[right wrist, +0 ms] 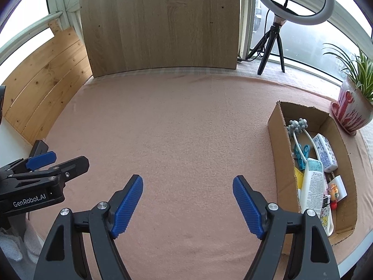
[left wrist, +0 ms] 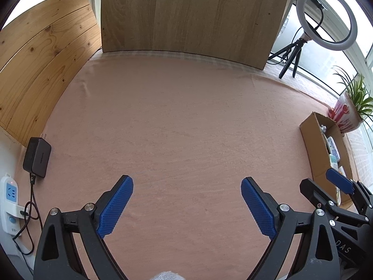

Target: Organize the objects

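A cardboard box point(right wrist: 277, 144) lies on the pink cloth at the right, also seen as the box point(left wrist: 312, 144) in the left wrist view. Inside it are a white bottle point(right wrist: 312, 186), a tissue pack point(right wrist: 326, 152), blue clips point(right wrist: 302, 155), a grey-headed massager point(right wrist: 297, 124) and small toys point(right wrist: 334, 192). My left gripper point(left wrist: 186, 186) is open over bare cloth, nothing between its blue fingers. My right gripper point(right wrist: 187, 184) is open too, empty, just left of the box. Each gripper shows in the other's view: the right gripper point(left wrist: 326, 184) and the left gripper point(right wrist: 63, 161).
A black charger point(left wrist: 37, 156) and a white power strip point(left wrist: 9, 200) sit at the left edge. Wooden boards point(left wrist: 191, 14) stand behind. A ring light on a tripod point(right wrist: 272, 44) and a potted plant point(right wrist: 352, 109) stand at the back right. Pink cloth point(right wrist: 174, 128) covers the table.
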The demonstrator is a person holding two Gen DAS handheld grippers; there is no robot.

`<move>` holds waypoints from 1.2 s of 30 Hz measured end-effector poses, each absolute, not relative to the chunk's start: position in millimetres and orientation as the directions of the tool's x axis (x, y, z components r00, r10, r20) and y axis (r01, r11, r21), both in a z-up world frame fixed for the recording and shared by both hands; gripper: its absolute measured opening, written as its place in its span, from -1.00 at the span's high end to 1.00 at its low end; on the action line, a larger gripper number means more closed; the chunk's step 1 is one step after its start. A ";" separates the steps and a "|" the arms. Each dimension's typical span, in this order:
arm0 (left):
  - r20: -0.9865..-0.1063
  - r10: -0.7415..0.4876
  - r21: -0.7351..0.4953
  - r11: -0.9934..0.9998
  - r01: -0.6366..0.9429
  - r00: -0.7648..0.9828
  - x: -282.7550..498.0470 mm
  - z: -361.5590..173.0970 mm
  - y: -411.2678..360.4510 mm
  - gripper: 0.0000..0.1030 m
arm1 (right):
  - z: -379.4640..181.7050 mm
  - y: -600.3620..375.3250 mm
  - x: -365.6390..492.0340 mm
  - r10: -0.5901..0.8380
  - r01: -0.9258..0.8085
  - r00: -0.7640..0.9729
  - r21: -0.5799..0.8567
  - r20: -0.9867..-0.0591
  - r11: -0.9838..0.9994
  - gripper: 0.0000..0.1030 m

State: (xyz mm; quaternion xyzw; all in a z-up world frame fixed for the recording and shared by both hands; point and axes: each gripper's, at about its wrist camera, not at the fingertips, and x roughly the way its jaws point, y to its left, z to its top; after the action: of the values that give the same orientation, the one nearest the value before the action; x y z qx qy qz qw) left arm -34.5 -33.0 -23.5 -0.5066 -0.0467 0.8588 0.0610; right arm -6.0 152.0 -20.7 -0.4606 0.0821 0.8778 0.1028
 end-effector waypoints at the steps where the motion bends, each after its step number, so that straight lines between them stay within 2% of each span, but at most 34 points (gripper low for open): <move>1: -0.865 0.151 -0.141 -0.988 -0.057 -0.478 -34.3 -23.9 -34.3 -0.86 | -20.9 150.9 -6.8 0.111 -0.260 -0.553 0.045 -0.826 -0.964 -0.48; 36: -0.867 0.156 -0.133 -0.988 -0.082 -0.474 -38.1 -25.4 -29.6 -0.86 | -25.9 148.5 -12.7 0.140 -0.305 -0.531 0.034 -0.836 -0.952 -0.48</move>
State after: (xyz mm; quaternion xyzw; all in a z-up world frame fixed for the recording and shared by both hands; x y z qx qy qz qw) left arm -38.1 -29.6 -25.4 -0.5081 -0.0365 0.8577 0.0692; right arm -12.7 148.5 -25.9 -0.4673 0.0882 0.8704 0.1279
